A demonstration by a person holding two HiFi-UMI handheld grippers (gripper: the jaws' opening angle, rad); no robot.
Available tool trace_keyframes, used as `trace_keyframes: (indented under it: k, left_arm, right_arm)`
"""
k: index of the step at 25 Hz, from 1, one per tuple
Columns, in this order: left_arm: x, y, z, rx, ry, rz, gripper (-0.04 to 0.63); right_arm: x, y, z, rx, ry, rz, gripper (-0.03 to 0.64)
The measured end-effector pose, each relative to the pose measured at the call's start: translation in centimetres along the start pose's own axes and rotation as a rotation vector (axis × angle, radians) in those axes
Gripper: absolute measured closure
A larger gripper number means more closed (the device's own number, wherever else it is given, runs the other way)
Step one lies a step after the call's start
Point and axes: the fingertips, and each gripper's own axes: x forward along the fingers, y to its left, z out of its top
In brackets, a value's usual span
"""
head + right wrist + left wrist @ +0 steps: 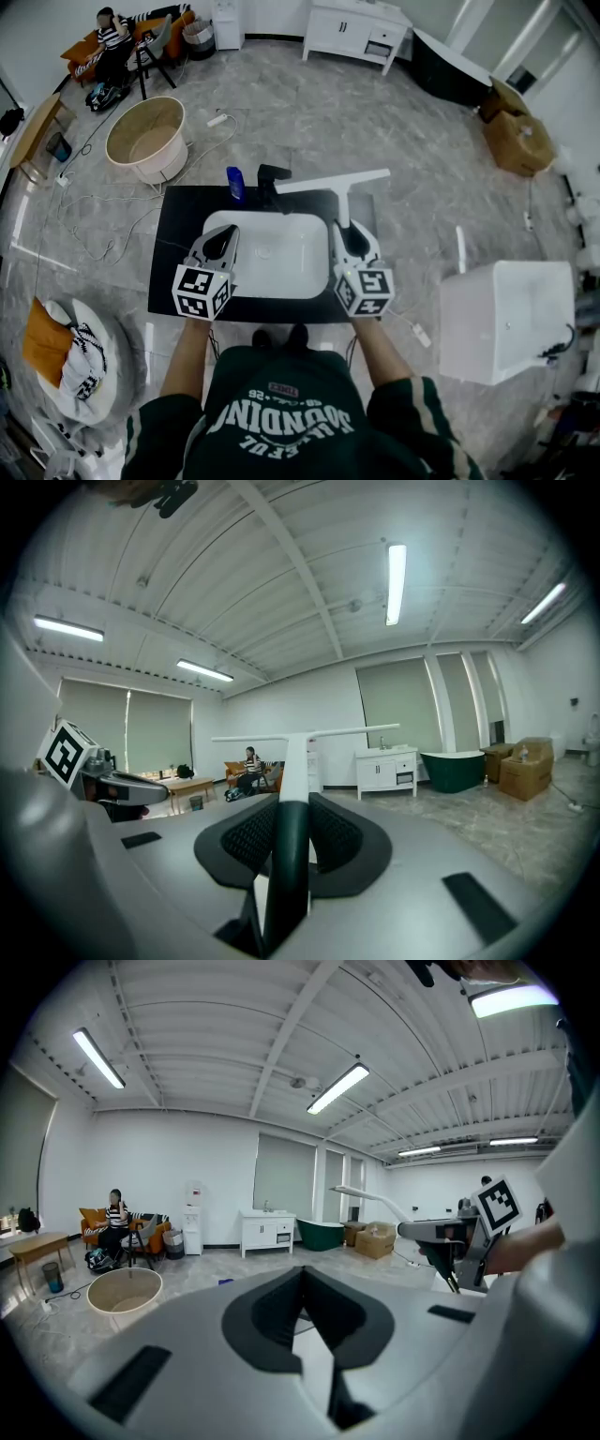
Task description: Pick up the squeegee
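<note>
Squeegee (294, 761) handle sits clamped between the jaws of the right gripper (345, 230). The dark grip runs straight down the gap, with a ribbed pad pressed against it on either side. Beyond the jaw tips the white stem carries on forward and ends in the long white blade, which lies crossways to the jaws. The right gripper view shows the blade against the far wall of the room, touching nothing. From the head view, the blade hangs ahead of the right jaws, above the black faucet (272, 176) and the far edge of the white sink (281, 291).

The left gripper (225, 234) holds nothing. Its own view shows the two dark pads meeting at their tips, with only a narrow wedge of the white basin visible below the point where they close. These jaws are beside the right ones, well apart, with the sink basin between and below the two grippers. The squeegee is off to the right of the left jaws and does not touch them.

The sink is set in a black surface (178, 234). A blue bottle (235, 183) stands just left of the faucet, ahead of the left jaws. Farther ahead of the left jaws a round beige tub (145, 141) sits on the floor, and a person is seated (114, 42) beyond it. A white cabinet (356, 33) stands against the far wall ahead of the right jaws, and cardboard boxes (514, 136) lie off to their right.
</note>
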Motion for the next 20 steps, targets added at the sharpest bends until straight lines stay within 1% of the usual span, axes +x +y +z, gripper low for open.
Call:
trace_keyframes:
  k: [11, 20]
  left_arm:
    - [0.6, -0.2, 0.0, -0.002, 0.0, -0.011, 0.594]
    - [1.4, -0.3, 0.5, 0.0, -0.001, -0.019, 0.594]
  right_arm:
    - [0.1, -0.5, -0.4, 0.01, 0.007, -0.01, 0.529]
    - [0.2, -1.2, 0.0, 0.017, 0.002, -0.025, 0.529]
